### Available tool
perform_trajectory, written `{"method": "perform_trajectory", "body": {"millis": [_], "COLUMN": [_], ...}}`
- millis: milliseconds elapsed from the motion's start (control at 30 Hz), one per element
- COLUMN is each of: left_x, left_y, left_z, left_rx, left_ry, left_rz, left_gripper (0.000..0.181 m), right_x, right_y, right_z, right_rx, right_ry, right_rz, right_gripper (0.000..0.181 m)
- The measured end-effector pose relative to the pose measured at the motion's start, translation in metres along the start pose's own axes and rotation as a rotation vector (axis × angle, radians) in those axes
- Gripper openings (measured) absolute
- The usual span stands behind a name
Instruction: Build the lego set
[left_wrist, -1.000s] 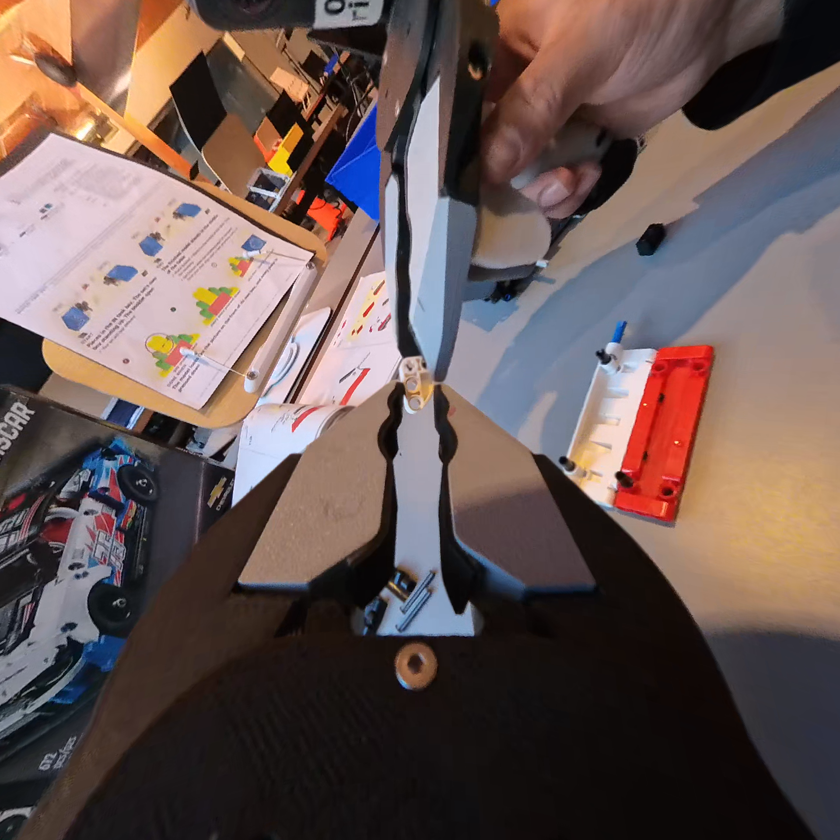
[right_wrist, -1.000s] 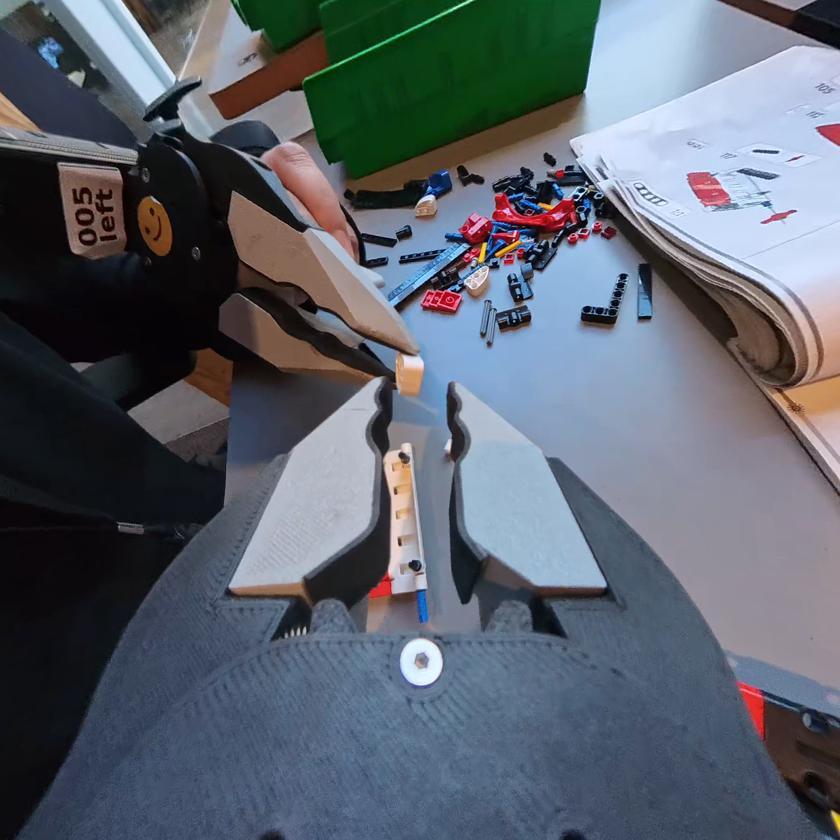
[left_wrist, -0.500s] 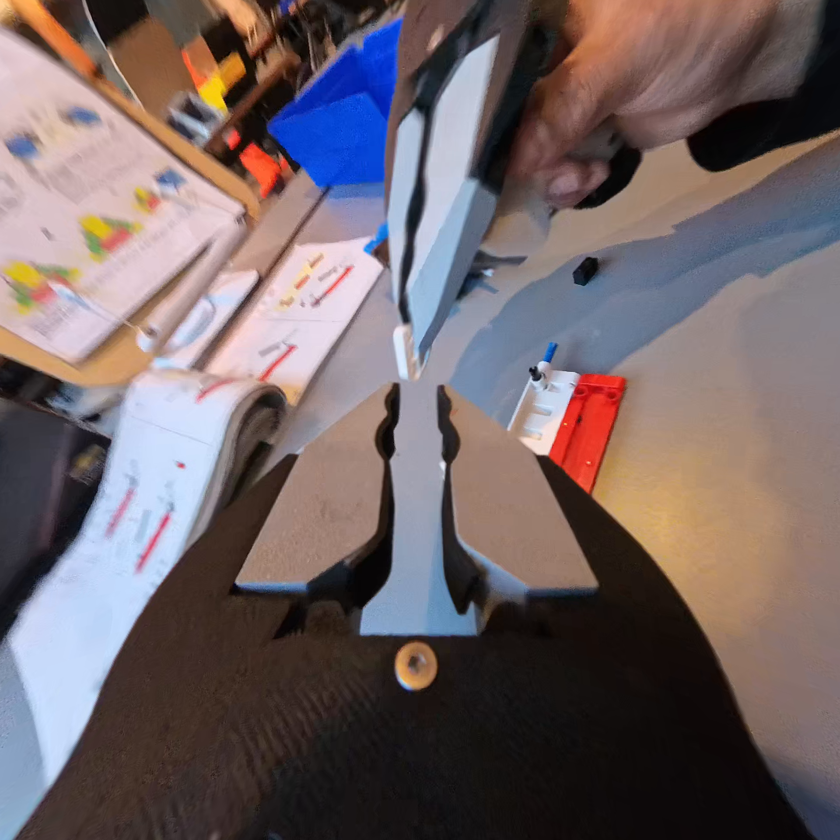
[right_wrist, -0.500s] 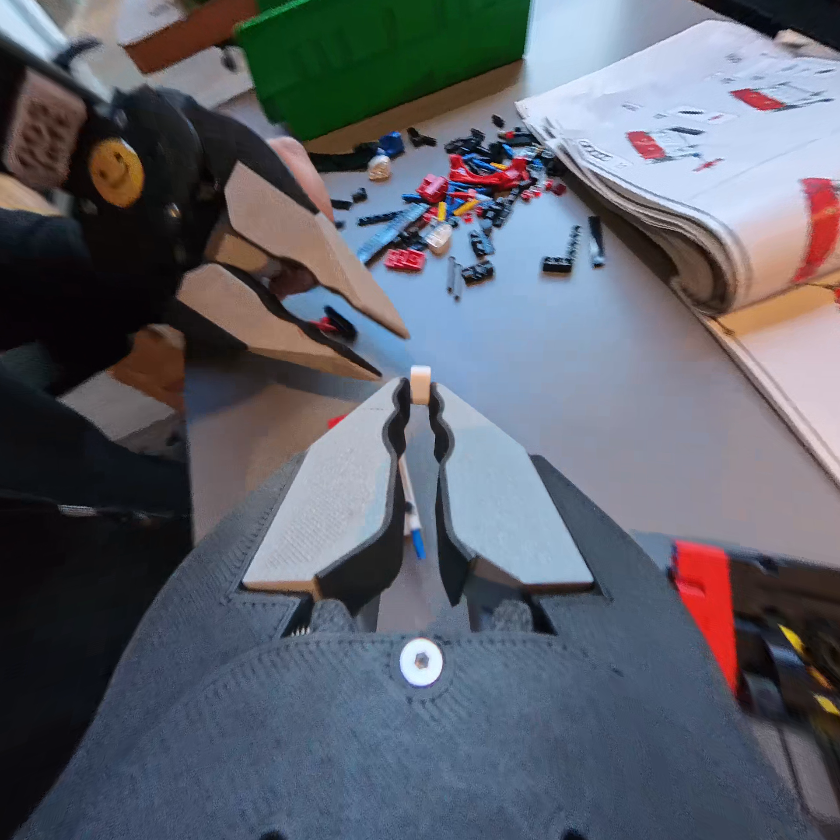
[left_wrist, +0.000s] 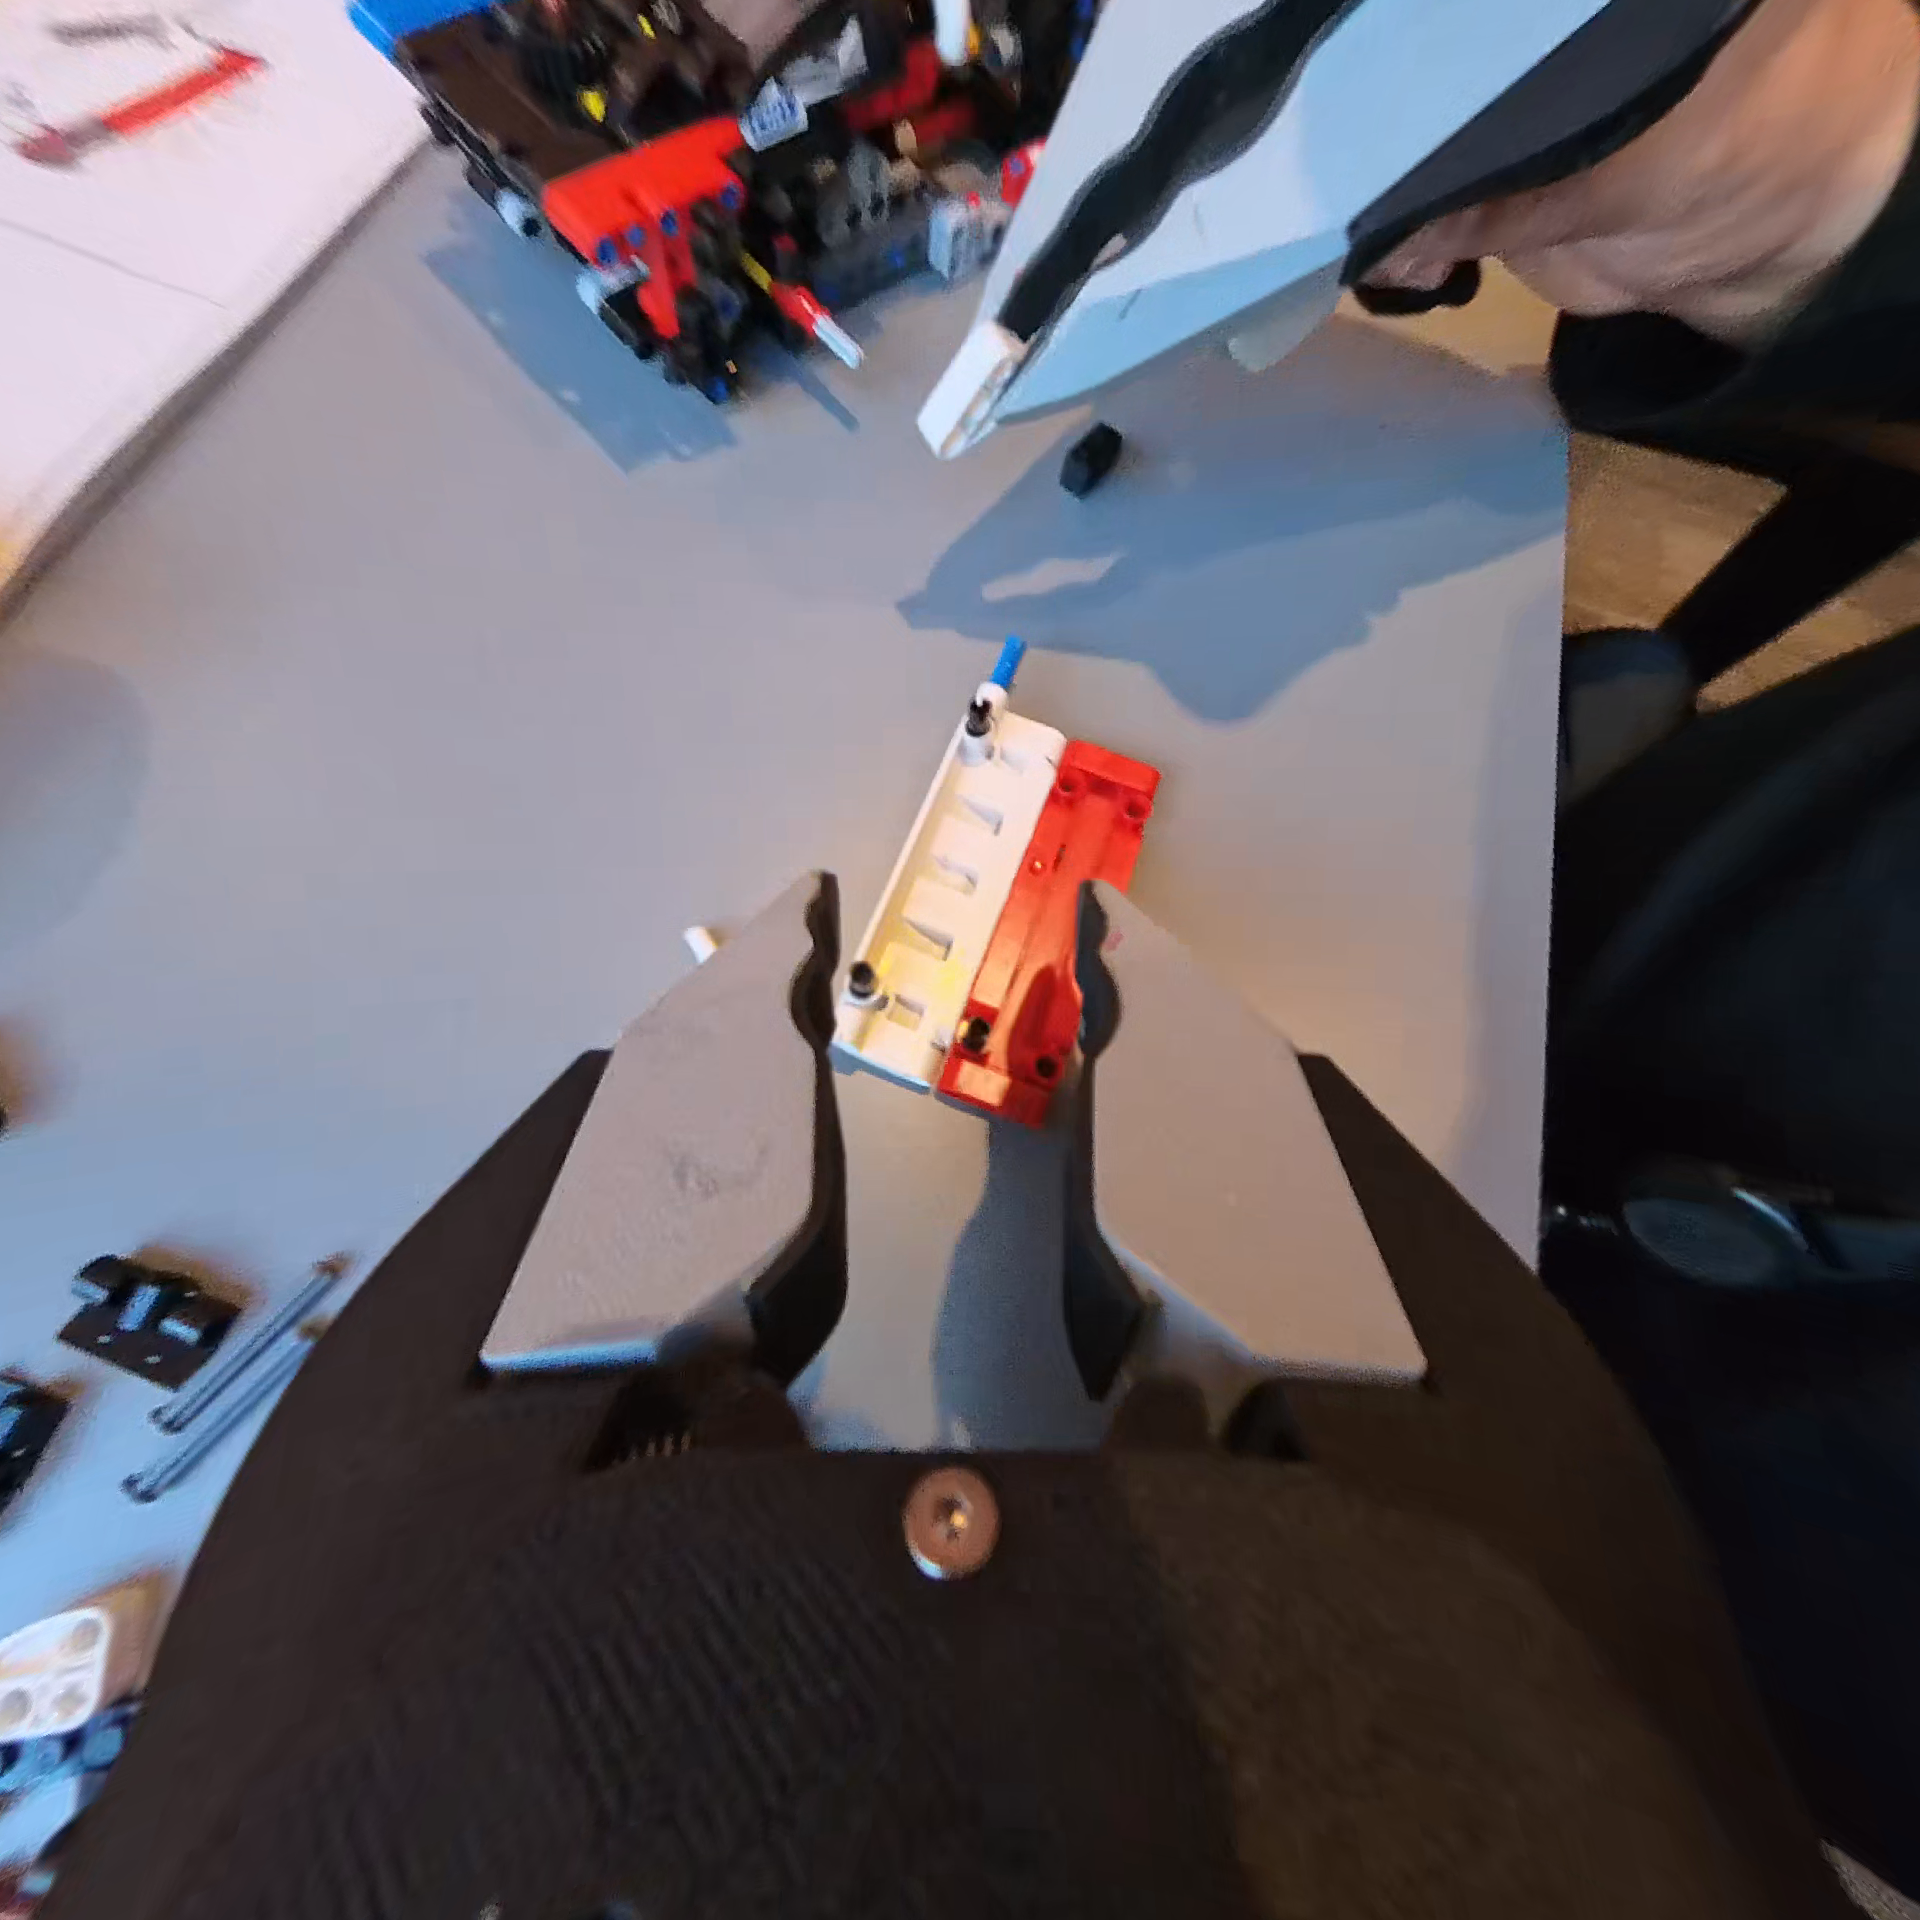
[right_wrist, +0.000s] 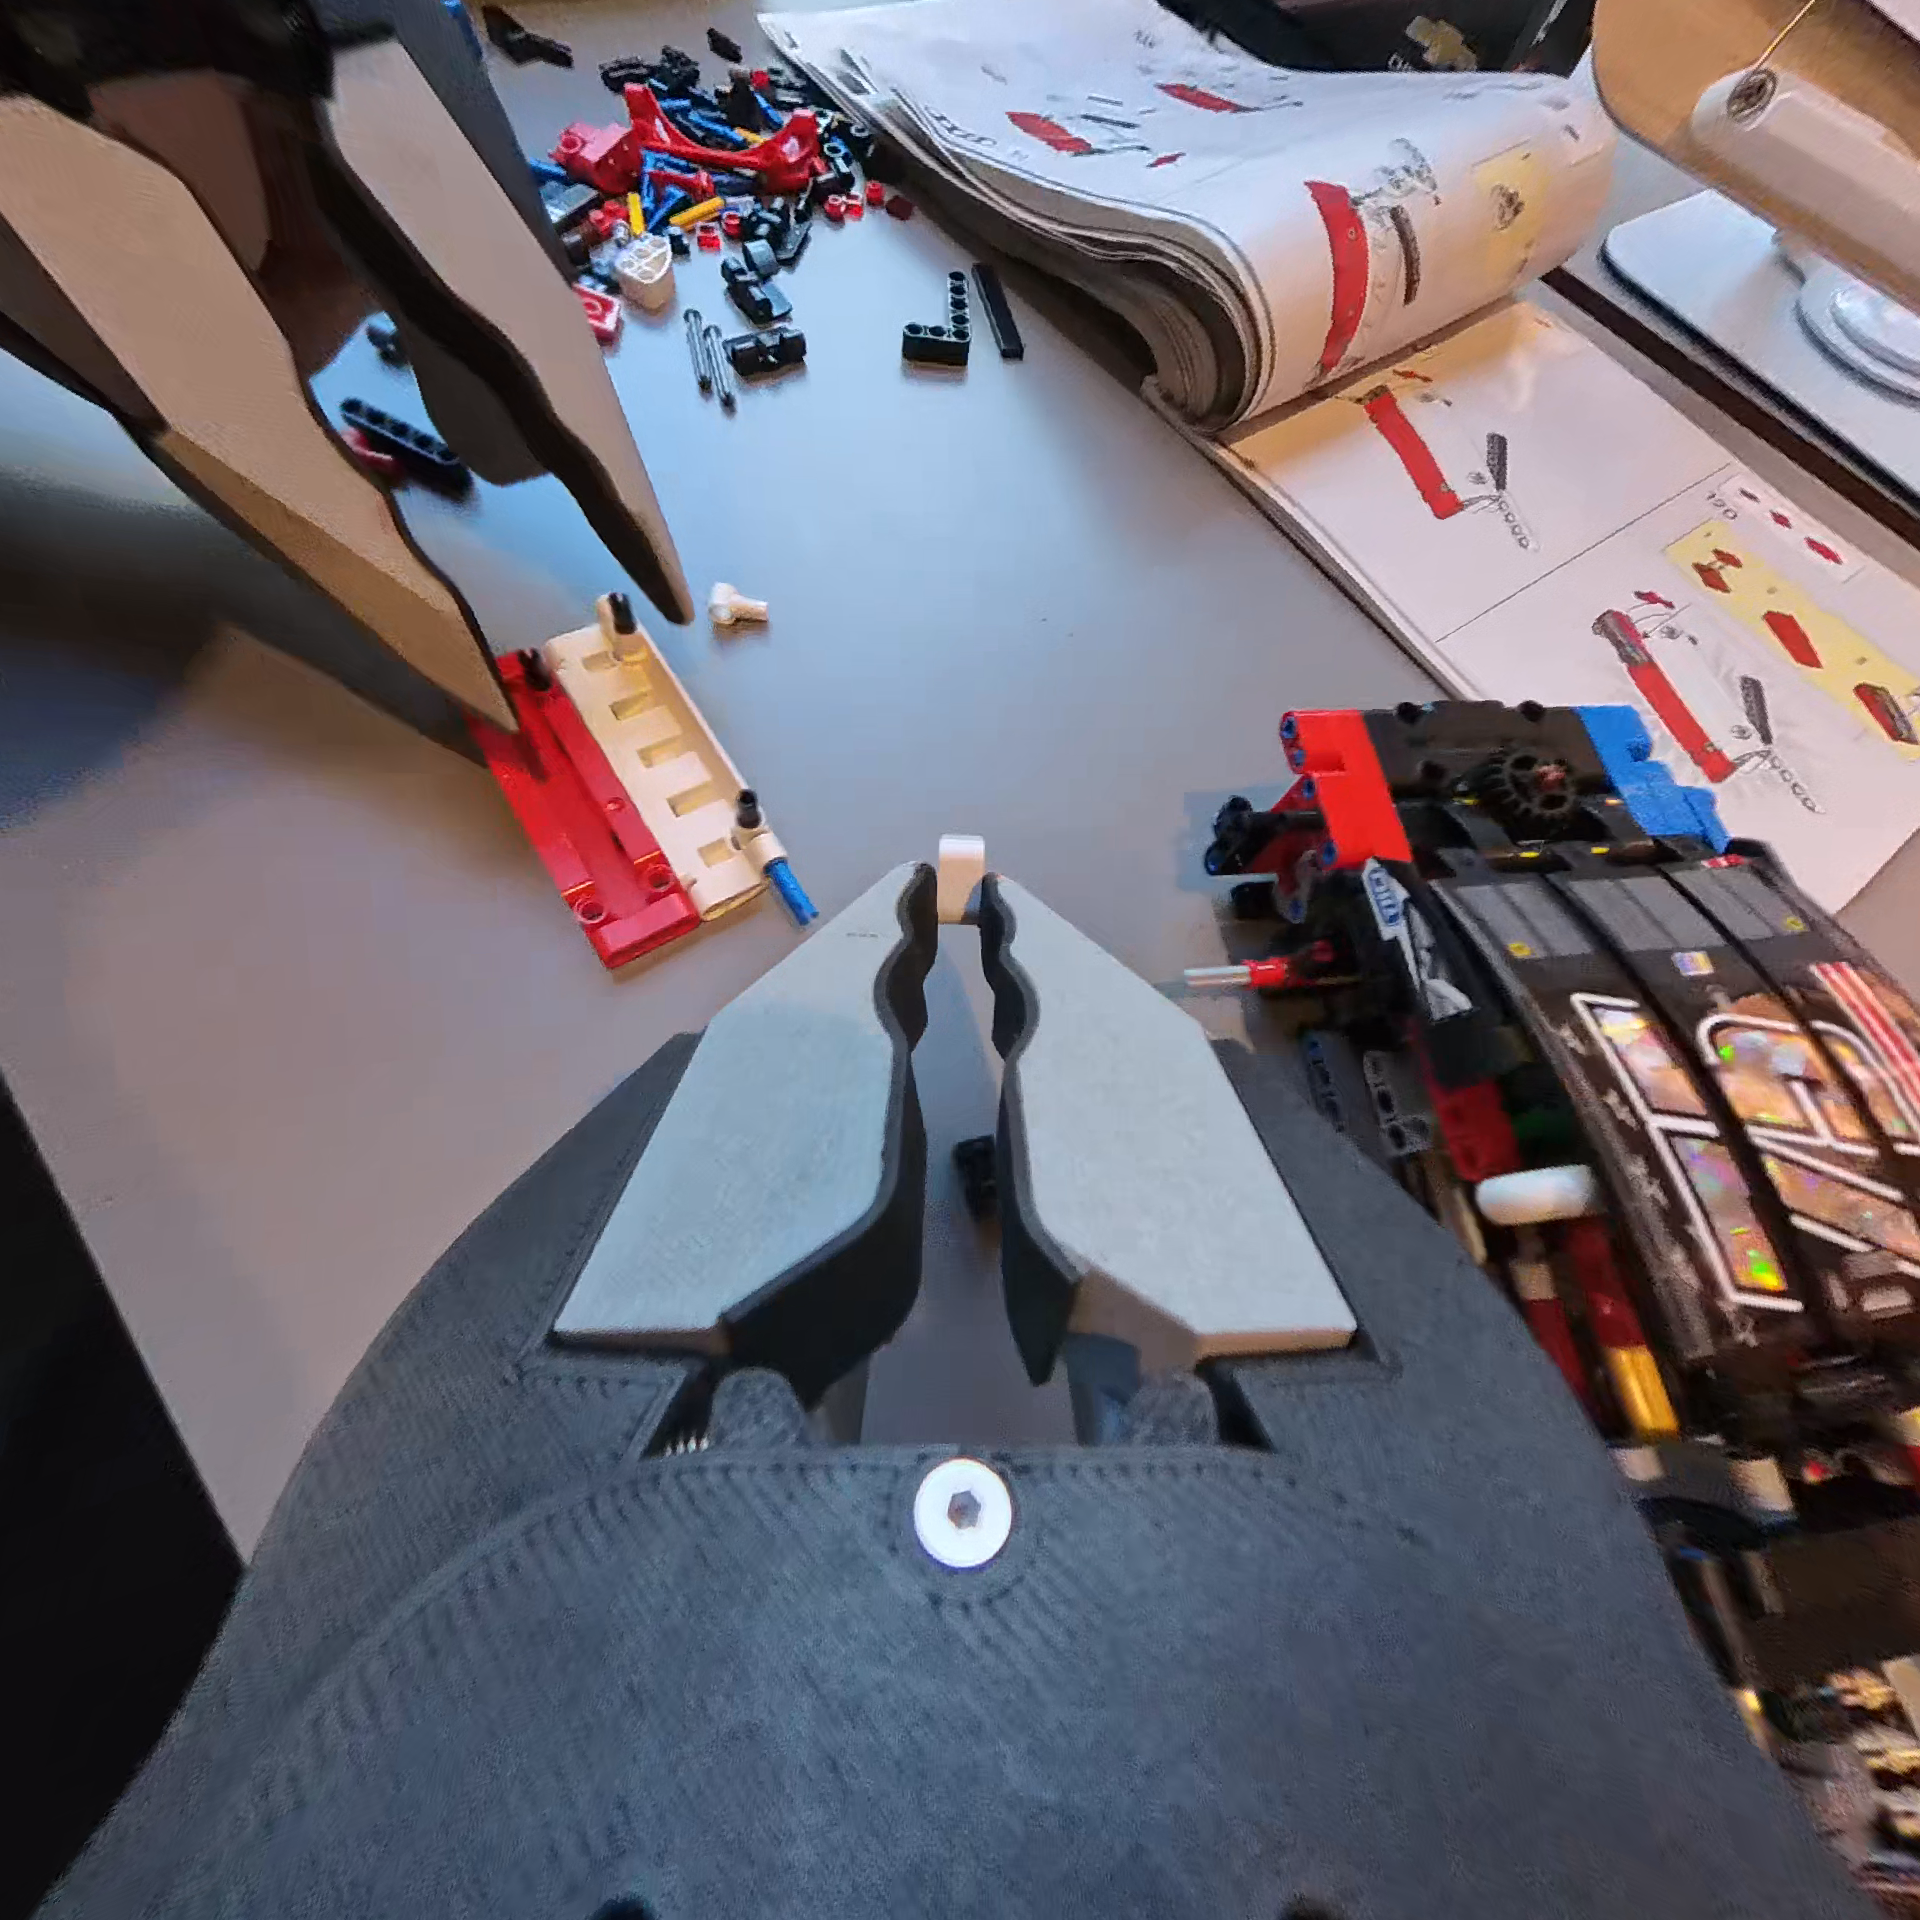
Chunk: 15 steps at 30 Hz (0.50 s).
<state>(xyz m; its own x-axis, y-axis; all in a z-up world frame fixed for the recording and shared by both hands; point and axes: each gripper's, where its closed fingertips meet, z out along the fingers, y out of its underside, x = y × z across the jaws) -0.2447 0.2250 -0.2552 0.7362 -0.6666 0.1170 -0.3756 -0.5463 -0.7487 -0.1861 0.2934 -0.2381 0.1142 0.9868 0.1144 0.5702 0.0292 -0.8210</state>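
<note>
Jaws of right gripper clamped on small white piece, above table. Left gripper jaws apart, straddling red-white panel lying on table. Car model right of right gripper; loose parts beyond.

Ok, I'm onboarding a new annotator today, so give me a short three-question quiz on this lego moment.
1. True or false: the right gripper holds a small white piece.
2. Multiple choice: the left gripper is open around what? A) red-and-white panel B) instruction booklet C) loose black pin
3. Fill in: the blue pin sticks out of the panel's ____ half.

Key: 1 true; 2 A; 3 white.
</note>
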Motion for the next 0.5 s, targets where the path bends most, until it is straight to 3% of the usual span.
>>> {"method": "perform_trajectory", "body": {"millis": [133, 333, 500], "left_x": [0.0, 0.008, 0.012], "left_y": [0.02, 0.018, -0.019], "left_z": [0.009, 0.005, -0.005], "left_rx": [-0.113, -0.092, -0.015], "left_ry": [-0.053, -0.151, -0.116], "left_rz": [-0.015, -0.073, -0.047], "left_gripper": [0.036, 0.036, 0.035], "right_x": [-0.007, -0.006, -0.02], "right_y": [0.005, -0.005, -0.022], "right_z": [-0.001, -0.004, -0.011], "right_rx": [0.023, 0.141, 0.275], "right_ry": [0.028, 0.054, -0.049], "right_rz": [-0.007, -0.004, 0.015], "right_gripper": [0.007, 0.006, 0.006]}}
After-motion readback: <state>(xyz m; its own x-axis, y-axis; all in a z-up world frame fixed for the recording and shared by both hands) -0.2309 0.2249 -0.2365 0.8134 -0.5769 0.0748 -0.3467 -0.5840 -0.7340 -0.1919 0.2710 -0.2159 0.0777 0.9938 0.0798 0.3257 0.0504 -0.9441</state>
